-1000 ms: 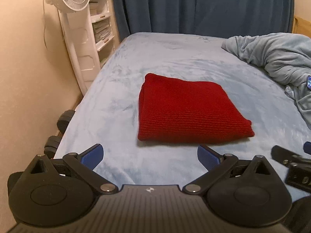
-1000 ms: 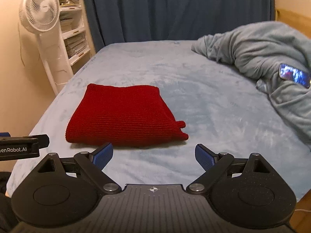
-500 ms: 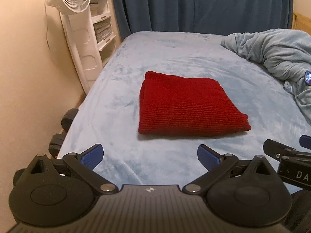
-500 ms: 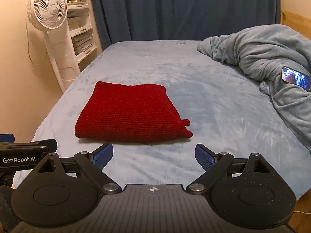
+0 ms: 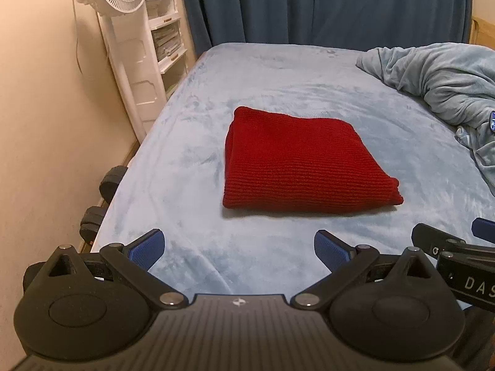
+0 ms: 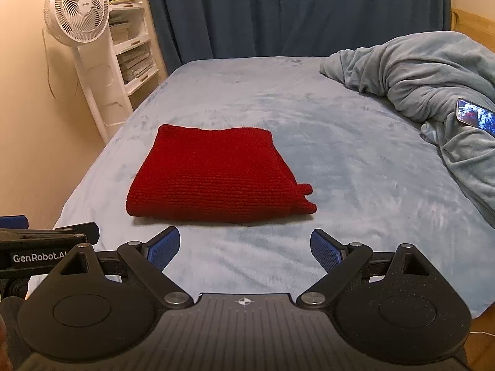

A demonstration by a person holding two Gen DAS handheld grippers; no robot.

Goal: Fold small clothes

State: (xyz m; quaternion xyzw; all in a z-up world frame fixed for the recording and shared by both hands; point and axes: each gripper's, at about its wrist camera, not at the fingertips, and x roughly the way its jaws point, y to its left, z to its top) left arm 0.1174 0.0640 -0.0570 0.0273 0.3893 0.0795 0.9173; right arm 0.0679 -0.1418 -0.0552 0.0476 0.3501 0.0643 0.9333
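Note:
A red knitted garment lies folded into a flat rectangle on the light blue bed; it also shows in the right wrist view. My left gripper is open and empty, held above the bed's near edge, short of the garment. My right gripper is open and empty, also short of the garment, to the right of the left one. Neither touches the cloth. Each gripper shows at the edge of the other's view.
A crumpled grey-blue blanket lies at the bed's right with a lit phone on it. A white fan and shelves stand at the left by the wall. Dark blue curtains hang behind. Black dumbbells lie beside the bed.
Both grippers have drawn back and slightly up from the folded garment. Their jaws stay open. The garment has not moved.

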